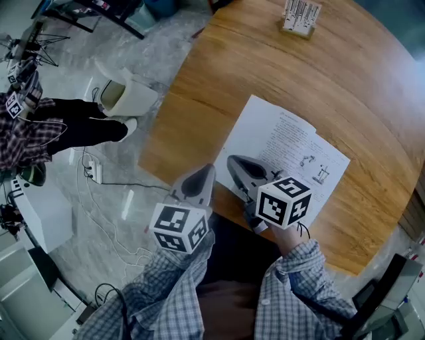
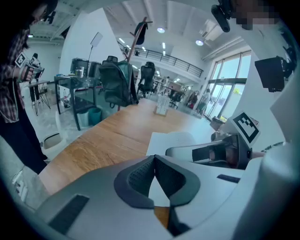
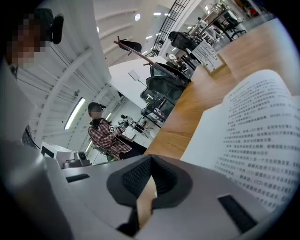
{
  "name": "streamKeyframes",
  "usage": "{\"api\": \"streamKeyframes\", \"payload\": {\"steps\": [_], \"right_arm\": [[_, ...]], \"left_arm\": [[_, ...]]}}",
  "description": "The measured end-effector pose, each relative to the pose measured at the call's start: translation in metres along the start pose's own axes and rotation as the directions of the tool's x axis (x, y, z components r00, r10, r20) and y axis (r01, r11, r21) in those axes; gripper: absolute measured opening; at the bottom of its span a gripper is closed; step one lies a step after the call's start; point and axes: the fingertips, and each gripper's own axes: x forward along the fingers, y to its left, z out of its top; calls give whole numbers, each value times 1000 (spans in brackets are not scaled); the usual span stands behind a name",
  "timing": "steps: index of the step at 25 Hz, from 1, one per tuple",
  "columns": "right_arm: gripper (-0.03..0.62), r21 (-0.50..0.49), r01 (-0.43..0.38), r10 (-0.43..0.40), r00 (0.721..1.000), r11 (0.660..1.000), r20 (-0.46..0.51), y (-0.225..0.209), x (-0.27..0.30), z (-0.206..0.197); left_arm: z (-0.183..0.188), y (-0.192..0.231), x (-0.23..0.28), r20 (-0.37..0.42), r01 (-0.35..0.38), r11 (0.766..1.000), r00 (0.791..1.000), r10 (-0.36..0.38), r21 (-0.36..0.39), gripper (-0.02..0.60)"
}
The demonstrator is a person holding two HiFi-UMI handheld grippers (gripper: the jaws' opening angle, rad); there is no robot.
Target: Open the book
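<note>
The book (image 1: 285, 149) lies open on the round wooden table (image 1: 199, 99), its white printed pages up; it also shows as the book (image 2: 174, 139) and the book (image 3: 255, 140). My right gripper (image 1: 232, 161) is shut with nothing in it, its tips over the book's near left corner. My left gripper (image 1: 206, 170) is also shut and holds nothing, just left of the book at the table's near edge. In the gripper views the left gripper (image 2: 153, 159) and the right gripper (image 3: 151, 160) have their jaws meeting at the tips.
A small card stand (image 1: 300, 16) sits at the table's far side. A person in a plaid shirt (image 1: 26, 126) stands on the floor to the left, beside a white bin (image 1: 123, 93) and a power strip with cables (image 1: 93, 171). Office chairs (image 2: 115, 84) stand beyond the table.
</note>
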Motion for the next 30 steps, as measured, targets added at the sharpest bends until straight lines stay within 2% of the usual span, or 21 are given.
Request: {"api": "streamKeyframes", "payload": {"steps": [6,11,14,17,21,24,30], "right_arm": [[18,-8,-21,21,1000,1000,2,21,2,4],[18,-3,-30,30,999,1000,37,19,1,8],[18,-7,9,-9,997,1000,77,15,-13,21],[18,-30,94,-90,989,995,121,1,-41,32],[18,-38,200,-191,967,979,168,-21,-86,37],[18,-21,260,-250,946,966,207,-35,-117,33],[18,47,399,-391,856,916,338,-52,-183,26]], "left_arm": [[6,-3,-14,10,4,1000,1000,-4,11,8],[1,-1,-1,7,20,1000,1000,-20,22,8],[5,-3,4,8,44,999,999,-44,31,8],[10,-16,11,4,85,995,996,-85,60,8],[14,-47,25,-1,152,984,988,-153,93,8],[12,-80,37,-6,225,968,974,-226,110,8],[2,-156,56,-49,399,902,917,-397,162,8]]}}
